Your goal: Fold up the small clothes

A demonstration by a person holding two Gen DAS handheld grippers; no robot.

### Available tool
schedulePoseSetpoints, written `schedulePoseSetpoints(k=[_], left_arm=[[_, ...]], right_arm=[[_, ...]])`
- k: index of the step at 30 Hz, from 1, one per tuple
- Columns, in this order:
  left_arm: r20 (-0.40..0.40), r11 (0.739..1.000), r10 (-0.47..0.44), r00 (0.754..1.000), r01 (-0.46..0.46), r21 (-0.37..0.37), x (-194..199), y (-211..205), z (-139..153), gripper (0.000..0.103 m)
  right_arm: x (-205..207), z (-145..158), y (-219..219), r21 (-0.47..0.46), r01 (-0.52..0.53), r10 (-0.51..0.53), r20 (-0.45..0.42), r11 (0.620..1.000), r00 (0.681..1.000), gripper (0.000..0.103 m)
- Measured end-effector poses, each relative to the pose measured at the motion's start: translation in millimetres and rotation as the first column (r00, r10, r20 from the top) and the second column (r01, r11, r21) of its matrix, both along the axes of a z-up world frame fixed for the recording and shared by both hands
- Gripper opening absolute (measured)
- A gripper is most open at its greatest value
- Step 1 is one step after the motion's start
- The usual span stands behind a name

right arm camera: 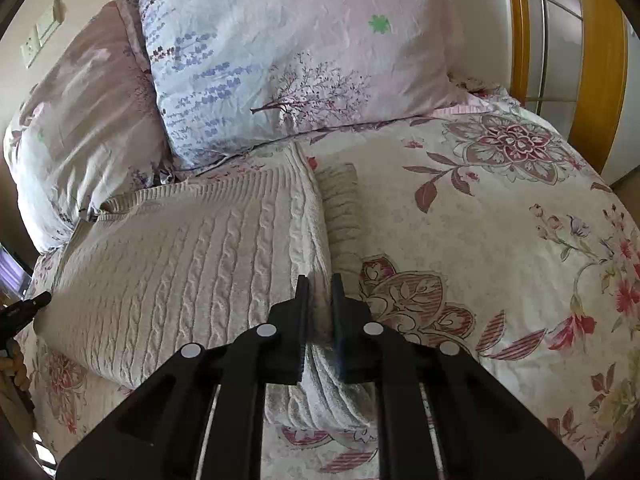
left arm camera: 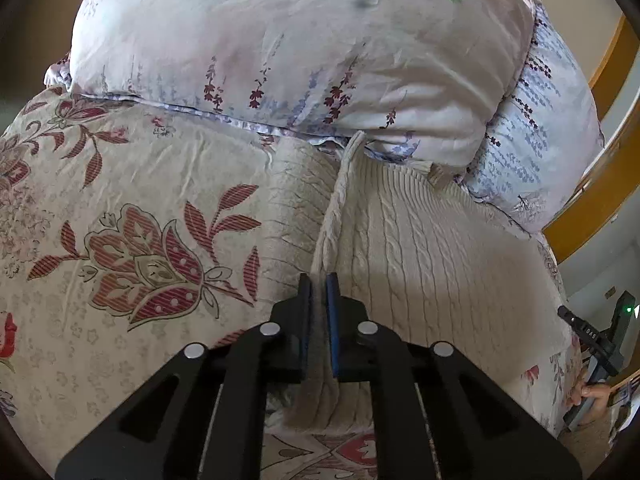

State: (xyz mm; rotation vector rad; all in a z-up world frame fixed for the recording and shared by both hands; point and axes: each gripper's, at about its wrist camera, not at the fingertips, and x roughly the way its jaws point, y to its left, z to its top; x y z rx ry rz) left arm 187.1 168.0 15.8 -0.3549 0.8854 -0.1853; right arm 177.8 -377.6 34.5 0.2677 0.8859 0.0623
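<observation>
A cream cable-knit sweater (left arm camera: 420, 248) lies flat on a floral bedspread (left arm camera: 120, 184), its neck toward the pillows. In the left wrist view my left gripper (left arm camera: 319, 284) is shut on the sweater's left side edge, a raised fold of knit pinched between the pads. In the right wrist view the same sweater (right arm camera: 192, 256) spreads to the left, and my right gripper (right arm camera: 320, 286) is shut on its right side edge. A ribbed sleeve (right arm camera: 340, 208) lies just beyond that grip. The other gripper (left arm camera: 592, 340) shows at the far right of the left wrist view.
Two pale floral pillows (left arm camera: 280, 40) (right arm camera: 280, 52) lean at the head of the bed, just past the sweater. A wooden-framed wardrobe (right arm camera: 592, 60) stands to the right of the bed. A person's hand (left arm camera: 592, 396) holds the other gripper's handle.
</observation>
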Motion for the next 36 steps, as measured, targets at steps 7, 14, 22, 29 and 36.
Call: schedulePoseSetpoints(k=[7, 14, 22, 29, 36], left_arm=[[0.005, 0.999, -0.018, 1.0, 0.018, -0.026, -8, 8, 5, 0.005], [-0.003, 1.0, -0.022, 1.0, 0.022, -0.021, -10, 9, 0, 0.005], [0.007, 1.0, -0.018, 1.0, 0.018, -0.02, -12, 7, -5, 0.009], [0.12, 1.0, -0.019, 0.993, 0.019, 0.002, -30, -2, 24, 0.031], [0.104, 0.993, -0.107, 0.989, 0.102, 0.052, -24, -36, 19, 0.045]], right_arm=[[-13, 5, -1, 0.009, 0.01, -0.01, 0.005, 1.0, 1.0, 0.01], [-22, -5, 0, -0.005, 0.029, -0.029, -0.041, 1.0, 0.999, 0.01], [-16, -13, 8, -0.075, 0.036, -0.042, -0.075, 0.997, 0.996, 0.011], [-23, 15, 15, -0.1, 0.041, -0.039, 0.014, 0.994, 0.999, 0.025], [-13, 9, 47, -0.116, -0.089, 0.088, -0.014, 0.989, 0.996, 0.025]])
